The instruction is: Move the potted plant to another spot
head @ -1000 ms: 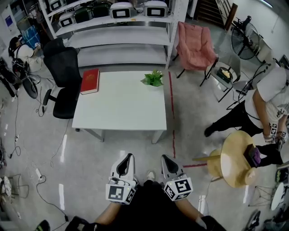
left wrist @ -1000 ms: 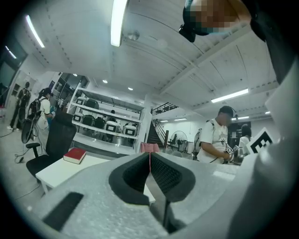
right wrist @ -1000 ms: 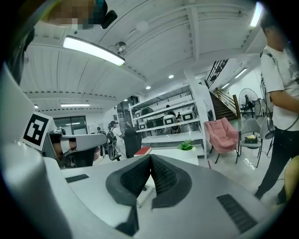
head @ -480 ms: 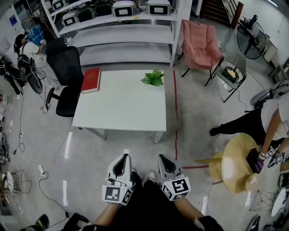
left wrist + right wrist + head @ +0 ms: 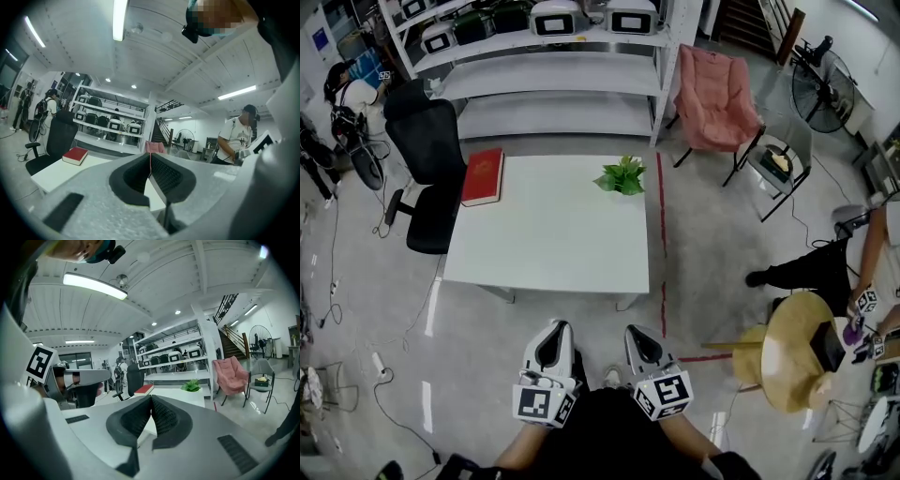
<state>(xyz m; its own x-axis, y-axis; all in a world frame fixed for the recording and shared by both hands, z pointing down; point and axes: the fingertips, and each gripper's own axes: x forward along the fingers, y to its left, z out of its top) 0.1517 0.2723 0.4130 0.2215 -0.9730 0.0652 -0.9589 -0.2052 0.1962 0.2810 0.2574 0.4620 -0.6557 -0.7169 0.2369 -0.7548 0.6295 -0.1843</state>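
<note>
Likely the approach step: the small green leafy potted plant [image 5: 622, 175] sits on the white square table [image 5: 548, 248]'s far-right corner, well apart from the left gripper [image 5: 555, 330] and right gripper [image 5: 639, 333], both closed on nothing; next, step closer and open 1.

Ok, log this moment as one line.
phase: pre-grasp | left gripper: shut, empty | right gripper: shut, empty | plant: on table, far-right corner, untouched | both grippers short of table

A small leafy green potted plant [image 5: 622, 175] stands upright near the table's far right corner.
</note>
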